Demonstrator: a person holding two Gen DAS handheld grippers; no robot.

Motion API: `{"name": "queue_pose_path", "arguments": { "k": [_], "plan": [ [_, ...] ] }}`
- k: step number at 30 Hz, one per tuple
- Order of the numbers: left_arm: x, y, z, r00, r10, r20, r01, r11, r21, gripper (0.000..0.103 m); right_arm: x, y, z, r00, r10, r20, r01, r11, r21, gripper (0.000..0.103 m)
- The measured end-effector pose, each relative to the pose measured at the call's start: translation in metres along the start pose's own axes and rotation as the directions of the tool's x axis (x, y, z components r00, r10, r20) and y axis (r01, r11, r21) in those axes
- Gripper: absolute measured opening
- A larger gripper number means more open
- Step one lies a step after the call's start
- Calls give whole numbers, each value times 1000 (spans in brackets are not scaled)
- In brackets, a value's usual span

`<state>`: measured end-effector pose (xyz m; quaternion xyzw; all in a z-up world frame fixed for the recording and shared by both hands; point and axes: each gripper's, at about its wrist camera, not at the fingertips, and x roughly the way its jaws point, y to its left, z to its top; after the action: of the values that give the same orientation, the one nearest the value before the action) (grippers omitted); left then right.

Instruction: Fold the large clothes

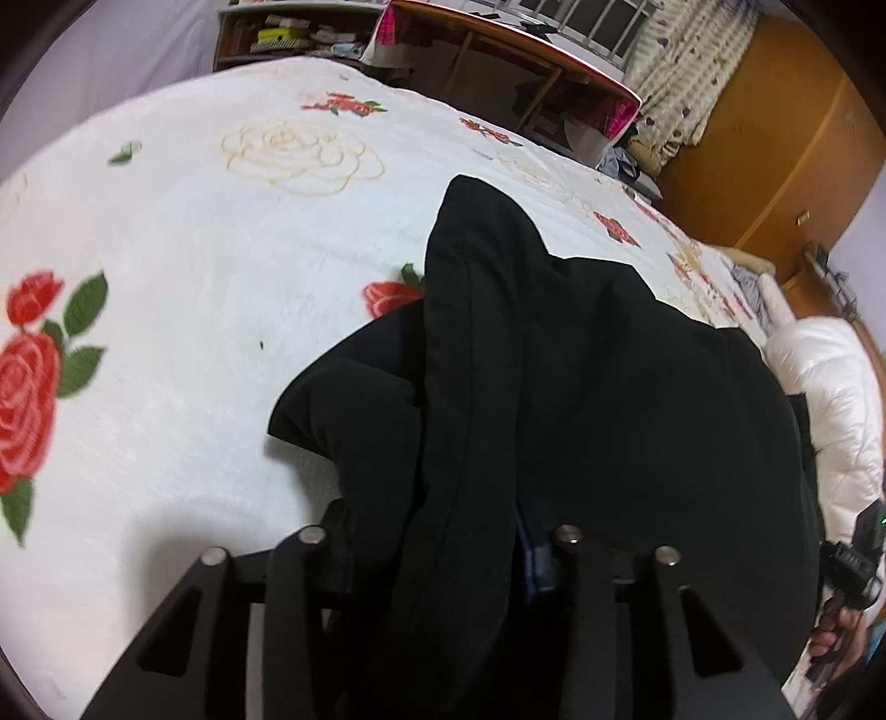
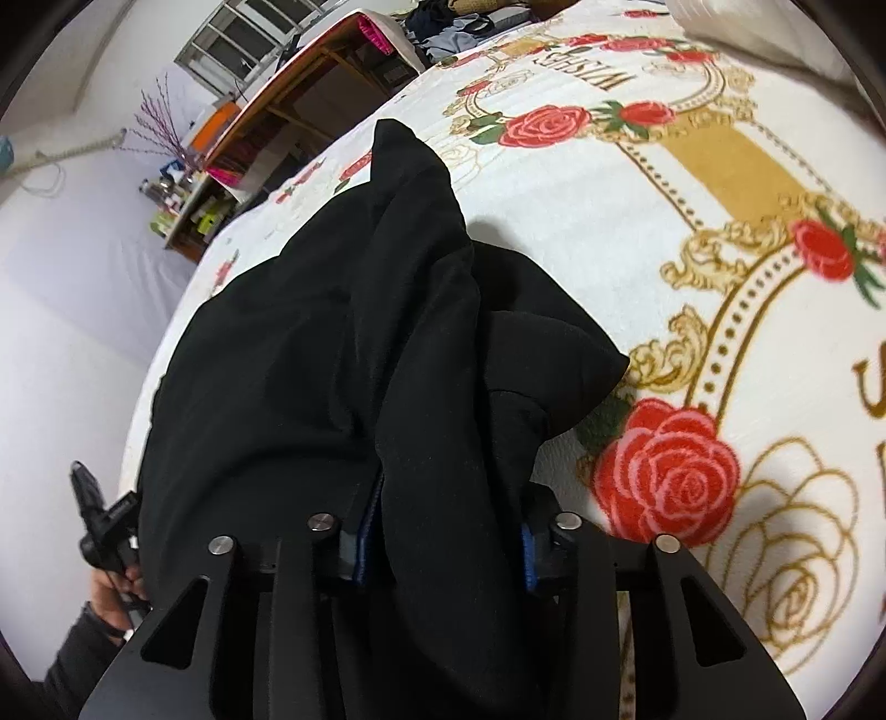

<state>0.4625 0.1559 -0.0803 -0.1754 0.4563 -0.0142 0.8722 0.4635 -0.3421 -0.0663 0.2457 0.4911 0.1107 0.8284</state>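
- Rose-patterned white blanket [image 1: 183, 310] covers a bed, and the black garment [image 1: 581, 387] lies bunched on it, near the edge closest to the person.
- Left tongs [image 1: 443, 559] have a thick fold of the black cloth running between the fingers; the cloth hides most of the gap, so I judge them closed on it rather than see it plainly.
- Right tongs [image 2: 443, 548] are narrowed around another thick fold, with the blue pads [image 2: 365, 548] pressing the cloth on both sides.
- Progress, as I judge it: early or middle. The garment is gathered into loose ridges, with a peak pointing toward the far side of the bed and a flap hanging out at one side. No flat, squared fold shows yet.
- Left to do, by my reading: spread or lay the held part down, smooth it, and bring the loose flap in.
- Around the bed: a wooden bench [image 1: 498, 50] beyond the far edge, with cluttered shelves [image 1: 288, 33] beside it, and a window [image 2: 243, 33] above.
- A white quilted duvet [image 1: 830, 399] lies just beside the garment at one end, and could crowd the fold.
- Clothes are heaped [image 2: 448, 27] near the bed's far corner, well apart from the work.
- Open blanket lies on the far side of the garment, so there is room to lay it out.
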Motion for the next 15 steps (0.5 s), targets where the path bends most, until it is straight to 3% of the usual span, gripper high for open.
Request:
{"name": "queue_pose_path", "arguments": {
  "k": [4, 15],
  "plan": [
    [-13, -6, 6, 1000, 16, 7, -16, 1000, -3, 35, -8, 7, 3, 999, -32, 7, 32, 999, -16, 32],
    [-59, -24, 24, 998, 18, 61, -21, 999, 48, 30, -48, 30, 9, 999, -23, 49, 25, 999, -46, 29]
  ]
}}
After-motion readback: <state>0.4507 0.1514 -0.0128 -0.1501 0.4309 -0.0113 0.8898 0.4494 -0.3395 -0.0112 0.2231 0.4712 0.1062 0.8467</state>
